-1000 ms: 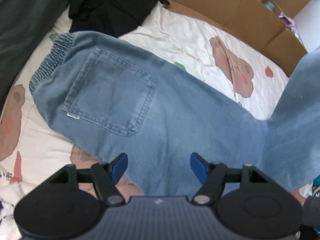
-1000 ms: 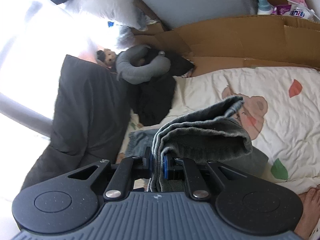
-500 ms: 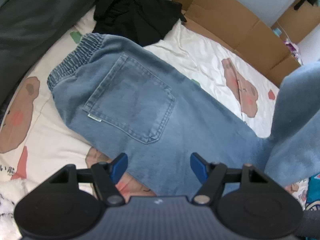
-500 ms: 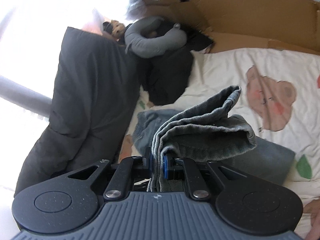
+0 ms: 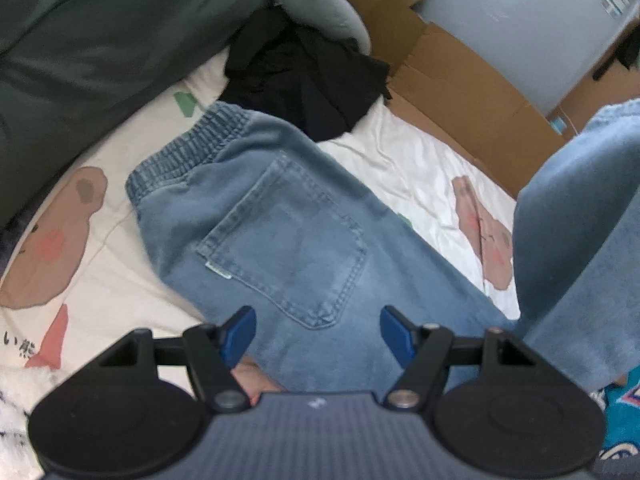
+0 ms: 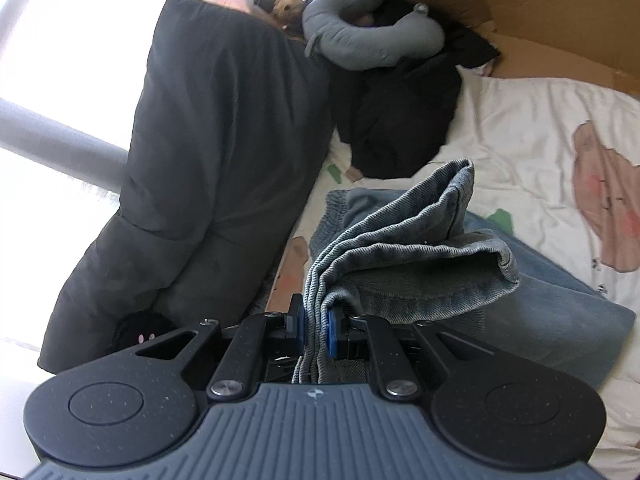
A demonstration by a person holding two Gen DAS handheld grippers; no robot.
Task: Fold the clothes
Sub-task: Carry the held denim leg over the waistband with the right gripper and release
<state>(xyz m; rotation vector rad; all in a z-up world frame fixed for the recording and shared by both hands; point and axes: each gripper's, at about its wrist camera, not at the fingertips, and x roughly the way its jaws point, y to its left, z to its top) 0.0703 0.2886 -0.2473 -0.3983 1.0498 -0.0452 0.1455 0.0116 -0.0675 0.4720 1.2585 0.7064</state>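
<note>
Light blue jeans (image 5: 288, 240) lie flat on the bear-print sheet (image 5: 72, 264), elastic waistband toward the upper left and back pocket facing up. My left gripper (image 5: 318, 334) hovers open just above the seat of the jeans, nothing between its blue pads. At the right of that view the leg end of the jeans (image 5: 580, 240) is lifted in the air. In the right wrist view my right gripper (image 6: 316, 332) is shut on the bunched hem of the jeans (image 6: 404, 248), held above the waistband part lying below (image 6: 560, 320).
A black garment (image 5: 308, 80) is heaped beyond the waistband, with a grey neck pillow (image 6: 368, 40) behind it. A dark quilted cover (image 6: 208, 152) runs along the left side. Cardboard (image 5: 472, 92) walls the far edge of the sheet.
My right gripper has carried the hem further toward the waistband. The left gripper has drawn back along the jeans, staying open; the pocket now sits lower and nearer in its view.
</note>
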